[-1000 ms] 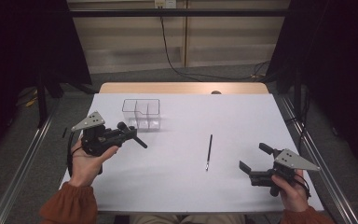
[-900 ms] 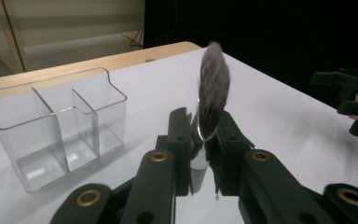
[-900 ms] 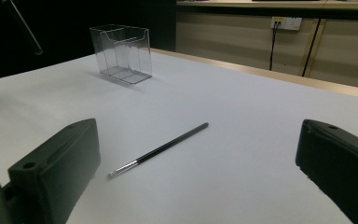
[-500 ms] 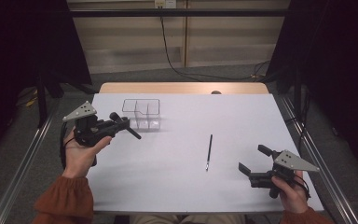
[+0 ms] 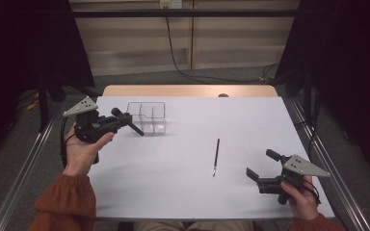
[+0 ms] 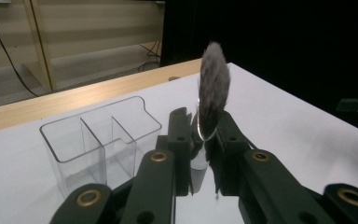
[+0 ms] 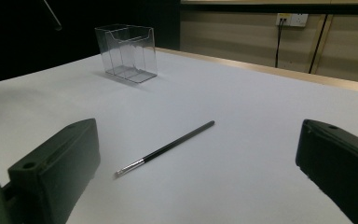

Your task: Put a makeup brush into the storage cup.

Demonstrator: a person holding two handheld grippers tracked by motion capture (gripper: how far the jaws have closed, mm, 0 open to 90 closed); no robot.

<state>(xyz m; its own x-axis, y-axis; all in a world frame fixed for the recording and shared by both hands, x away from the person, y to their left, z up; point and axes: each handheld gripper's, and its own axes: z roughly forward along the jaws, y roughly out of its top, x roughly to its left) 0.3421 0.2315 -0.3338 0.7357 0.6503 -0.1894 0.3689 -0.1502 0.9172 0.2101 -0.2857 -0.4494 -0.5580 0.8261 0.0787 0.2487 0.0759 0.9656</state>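
With the left gripper [image 5: 125, 121] clamped on the fluffy brush [image 6: 213, 88] near the table's far-left corner beside the clear organizer [image 5: 147, 117], still unfilled, the thin brush [image 5: 216, 157] lay mid-table before the wide-open right gripper [image 5: 261, 165].

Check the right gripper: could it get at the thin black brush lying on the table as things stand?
Probably yes. The right gripper is open and holds nothing, and the thin black brush lies flat on bare white table ahead of its fingers, nothing between. The left gripper is off by the clear organizer.
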